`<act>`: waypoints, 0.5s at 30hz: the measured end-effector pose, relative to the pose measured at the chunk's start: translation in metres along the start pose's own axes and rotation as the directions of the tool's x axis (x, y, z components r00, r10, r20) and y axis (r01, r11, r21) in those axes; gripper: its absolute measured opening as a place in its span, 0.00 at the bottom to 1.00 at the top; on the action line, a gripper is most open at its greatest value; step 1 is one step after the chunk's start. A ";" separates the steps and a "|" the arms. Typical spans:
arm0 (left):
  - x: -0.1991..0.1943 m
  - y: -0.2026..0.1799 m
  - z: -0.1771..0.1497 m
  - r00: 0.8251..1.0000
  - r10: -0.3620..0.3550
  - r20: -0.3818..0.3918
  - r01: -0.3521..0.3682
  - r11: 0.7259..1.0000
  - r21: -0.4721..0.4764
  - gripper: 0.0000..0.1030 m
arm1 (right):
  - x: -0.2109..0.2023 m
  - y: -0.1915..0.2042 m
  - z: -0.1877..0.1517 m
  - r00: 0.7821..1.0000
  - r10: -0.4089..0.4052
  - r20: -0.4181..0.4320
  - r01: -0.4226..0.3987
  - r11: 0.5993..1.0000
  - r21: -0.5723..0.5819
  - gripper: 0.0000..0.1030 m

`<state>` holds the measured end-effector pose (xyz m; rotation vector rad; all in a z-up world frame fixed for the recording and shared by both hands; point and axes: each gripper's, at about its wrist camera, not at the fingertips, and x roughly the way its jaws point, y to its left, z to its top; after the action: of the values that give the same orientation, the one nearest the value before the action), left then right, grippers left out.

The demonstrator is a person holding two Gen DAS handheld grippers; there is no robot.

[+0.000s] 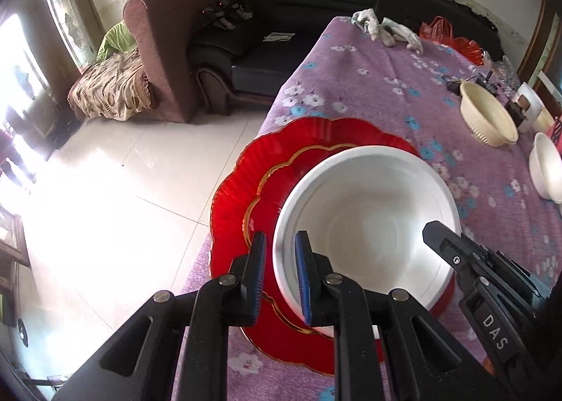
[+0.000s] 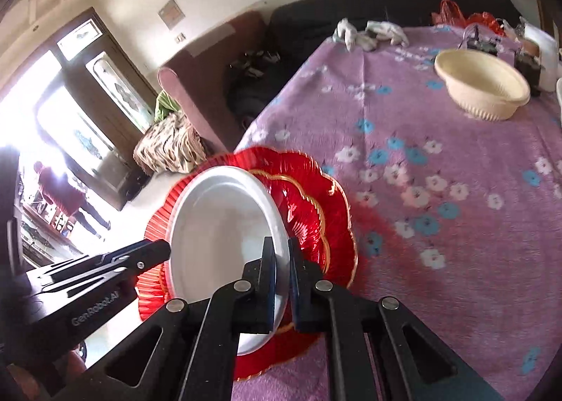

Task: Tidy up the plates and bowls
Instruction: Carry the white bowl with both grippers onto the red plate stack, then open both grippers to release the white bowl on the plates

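Observation:
A white bowl [image 1: 365, 221] rests over stacked red scalloped plates [image 1: 270, 162] with gold trim, at the near left edge of the table. My left gripper [image 1: 280, 260] is shut on the bowl's left rim, one finger inside and one outside. My right gripper [image 2: 280, 260] is shut on the bowl's [image 2: 221, 225] opposite rim, above the red plates [image 2: 316, 197]. Each gripper shows in the other's view: the right one [image 1: 442, 239] and the left one [image 2: 151, 253]. The bowl looks tilted in the right wrist view.
A cream ribbed bowl [image 1: 488, 116] [image 2: 484, 88] and another white bowl [image 1: 546, 169] stand at the right on the purple flowered cloth [image 1: 368, 84]. White gloves [image 1: 386, 28], red bags and small clutter lie at the far end. The floor drops off left of the plates.

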<state>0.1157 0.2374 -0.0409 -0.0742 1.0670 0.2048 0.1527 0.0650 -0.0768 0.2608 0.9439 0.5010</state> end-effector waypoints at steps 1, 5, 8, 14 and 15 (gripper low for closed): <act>0.002 0.001 0.001 1.000 0.008 0.001 -0.008 1.000 0.001 0.16 | 0.004 -0.003 0.002 1.000 -0.002 -0.005 0.002 1.000 0.001 0.08; 0.000 0.002 0.003 1.000 0.010 0.018 -0.010 1.000 -0.004 0.16 | 0.010 -0.004 0.005 1.000 -0.009 -0.024 0.009 1.000 -0.016 0.11; -0.005 0.000 0.004 0.999 0.031 0.034 -0.031 1.000 -0.002 0.16 | 0.010 0.005 0.002 0.999 -0.039 -0.013 0.038 0.997 -0.067 0.12; -0.022 0.011 0.001 0.996 0.074 0.059 -0.072 0.997 -0.029 0.16 | -0.033 0.025 0.006 0.963 -0.135 0.232 0.181 0.964 -0.193 0.23; -0.026 0.013 0.000 0.995 0.080 0.065 -0.078 0.996 -0.038 0.16 | -0.042 0.022 0.006 0.957 -0.122 0.263 0.174 0.968 -0.183 0.23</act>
<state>0.1014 0.2472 -0.0178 -0.0564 1.0012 0.2956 0.1305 0.0622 -0.0339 0.0628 0.6542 0.4116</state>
